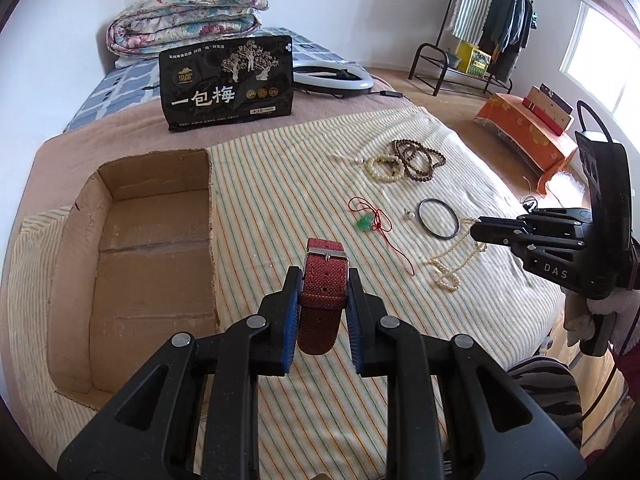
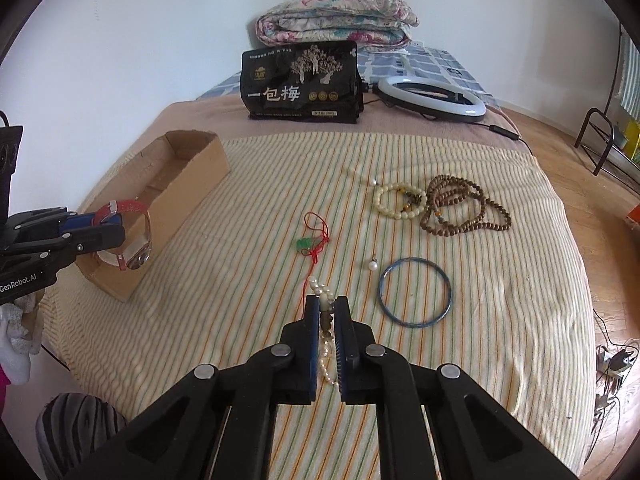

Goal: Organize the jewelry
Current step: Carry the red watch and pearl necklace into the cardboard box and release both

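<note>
My left gripper point(image 1: 322, 280) is shut on a red-strapped watch point(image 1: 323, 300), held above the striped cloth just right of the open cardboard box point(image 1: 132, 248); the right wrist view shows it point(image 2: 124, 236) beside the box point(image 2: 180, 184). My right gripper point(image 2: 327, 306) is shut on a pearl necklace point(image 2: 325, 340) lying on the cloth; it also shows in the left wrist view point(image 1: 456, 264). On the cloth lie a green pendant on red cord point(image 2: 310, 244), a blue bangle point(image 2: 416, 291), a loose pearl point(image 2: 373, 265), a cream bead bracelet point(image 2: 396, 200) and brown prayer beads point(image 2: 464, 210).
A black snack bag point(image 2: 300, 84) stands at the back of the bed, a ring light point(image 2: 432, 98) beside it, and a folded quilt point(image 2: 336, 20) behind. A clothes rack point(image 1: 488, 28) and an orange-covered low table point(image 1: 528, 132) stand on the floor to the right.
</note>
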The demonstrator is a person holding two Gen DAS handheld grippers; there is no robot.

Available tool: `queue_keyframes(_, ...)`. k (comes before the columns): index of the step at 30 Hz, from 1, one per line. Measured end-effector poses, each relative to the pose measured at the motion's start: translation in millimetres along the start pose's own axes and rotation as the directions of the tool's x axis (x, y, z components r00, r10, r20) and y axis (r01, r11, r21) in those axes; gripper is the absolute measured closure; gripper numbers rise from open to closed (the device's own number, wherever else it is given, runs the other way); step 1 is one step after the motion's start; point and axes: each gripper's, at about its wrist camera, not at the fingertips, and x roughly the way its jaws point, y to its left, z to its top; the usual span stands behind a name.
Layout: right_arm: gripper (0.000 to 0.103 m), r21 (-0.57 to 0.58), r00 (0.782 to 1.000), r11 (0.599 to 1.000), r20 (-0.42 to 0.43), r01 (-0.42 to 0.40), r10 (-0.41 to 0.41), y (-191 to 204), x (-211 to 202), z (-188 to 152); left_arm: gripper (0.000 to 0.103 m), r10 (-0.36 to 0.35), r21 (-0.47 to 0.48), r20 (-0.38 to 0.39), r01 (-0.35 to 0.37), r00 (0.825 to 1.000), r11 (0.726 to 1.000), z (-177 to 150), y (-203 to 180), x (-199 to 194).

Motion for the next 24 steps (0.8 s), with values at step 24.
queue_keyframes(24,0.099,-0.187,0.954,0.969,0.221,-0.162,0.202,113.8,-65.7,110.9,0.083,0.171,-0.113,0.080,-0.161,0.982,0.980,-14.8,90.2,-74.8)
